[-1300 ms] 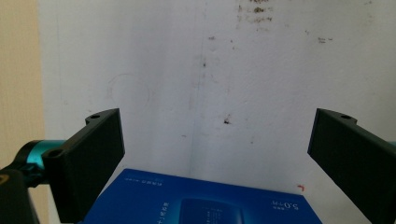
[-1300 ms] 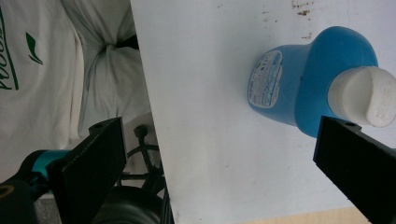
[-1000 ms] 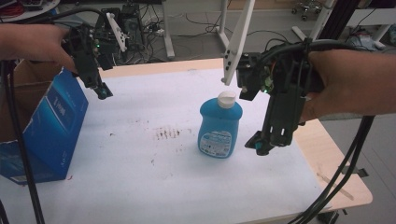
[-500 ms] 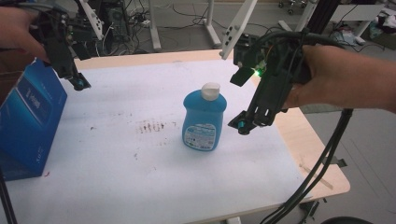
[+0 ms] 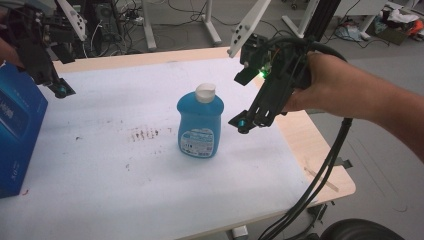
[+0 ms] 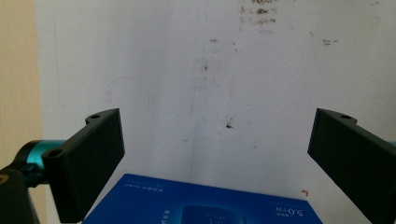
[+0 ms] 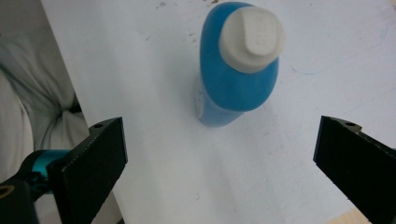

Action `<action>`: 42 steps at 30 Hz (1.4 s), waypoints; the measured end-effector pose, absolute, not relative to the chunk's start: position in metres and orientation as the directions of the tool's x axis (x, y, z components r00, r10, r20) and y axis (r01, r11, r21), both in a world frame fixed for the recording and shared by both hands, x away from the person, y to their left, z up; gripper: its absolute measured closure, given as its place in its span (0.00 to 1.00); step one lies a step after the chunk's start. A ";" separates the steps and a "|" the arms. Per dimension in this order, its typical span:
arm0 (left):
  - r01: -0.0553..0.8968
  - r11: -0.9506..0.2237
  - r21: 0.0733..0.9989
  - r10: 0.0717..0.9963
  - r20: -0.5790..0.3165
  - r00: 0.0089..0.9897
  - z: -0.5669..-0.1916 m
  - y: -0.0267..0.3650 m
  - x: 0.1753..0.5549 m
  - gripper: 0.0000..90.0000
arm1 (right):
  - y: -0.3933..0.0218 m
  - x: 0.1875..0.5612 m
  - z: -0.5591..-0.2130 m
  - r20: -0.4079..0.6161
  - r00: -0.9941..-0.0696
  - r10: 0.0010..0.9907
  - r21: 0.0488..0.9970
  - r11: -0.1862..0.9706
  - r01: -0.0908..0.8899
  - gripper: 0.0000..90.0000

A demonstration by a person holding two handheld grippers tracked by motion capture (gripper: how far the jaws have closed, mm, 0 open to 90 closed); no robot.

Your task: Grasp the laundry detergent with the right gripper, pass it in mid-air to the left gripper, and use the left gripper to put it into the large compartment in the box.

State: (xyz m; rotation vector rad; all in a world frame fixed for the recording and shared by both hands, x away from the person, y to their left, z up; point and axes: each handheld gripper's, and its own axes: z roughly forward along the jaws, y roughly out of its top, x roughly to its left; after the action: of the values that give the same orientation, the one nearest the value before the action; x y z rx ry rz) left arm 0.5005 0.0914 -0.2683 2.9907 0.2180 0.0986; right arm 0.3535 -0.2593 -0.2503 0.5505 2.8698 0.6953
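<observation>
A blue bottle [image 5: 201, 123] with a white flip cap stands upright near the middle of the white mat [image 5: 130, 170]. My right gripper [image 5: 246, 121] hangs just right of it, tilted down, jaws wide open and empty; in the right gripper view the blue bottle [image 7: 238, 65] stands ahead between the jaws. At the far left my left gripper [image 5: 60, 89] hovers open above the mat beside a blue box [image 5: 15, 130]. The left gripper view looks down over the blue box [image 6: 201, 205] edge with nothing between the jaws.
The mat carries dark smudges [image 5: 142, 134] left of the bottle. Bare wooden table [image 5: 320, 170] shows along the right edge. Cables [image 5: 320, 180] trail from the right gripper over the table's corner. Stands and wires crowd the floor behind the table.
Both grippers have shifted left in the high view; the bottle and box also sit further left there. The right gripper has come a little closer to the bottle.
</observation>
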 end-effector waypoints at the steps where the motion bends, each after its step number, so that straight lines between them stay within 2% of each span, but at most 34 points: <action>1: 0.140 -0.979 0.145 0.149 0.053 0.987 -0.269 0.091 0.501 0.04 | -0.264 0.355 -0.255 -0.031 -0.919 0.392 0.494 0.806 0.327 0.02; 7: 0.138 -0.980 0.141 0.147 0.052 0.988 -0.271 0.090 0.501 0.04 | -0.275 0.358 -0.275 0.000 -0.914 0.405 0.564 0.755 0.334 0.02; 21: 0.141 -0.980 0.137 0.149 0.053 0.987 -0.273 0.090 0.500 0.04 | -0.288 0.363 -0.310 0.046 -0.911 0.410 0.660 0.672 0.336 0.02; 42: 0.154 -0.978 0.142 0.162 0.048 0.986 -0.275 0.092 0.500 0.04 | -0.300 0.368 -0.339 0.086 -0.906 0.414 0.711 0.612 0.347 0.02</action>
State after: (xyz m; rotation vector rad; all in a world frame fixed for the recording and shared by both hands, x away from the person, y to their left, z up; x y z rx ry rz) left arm 0.5000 0.0924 -0.2754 2.9922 0.2389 0.0896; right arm 0.3678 -0.3003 -0.3391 0.6486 2.7416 1.1809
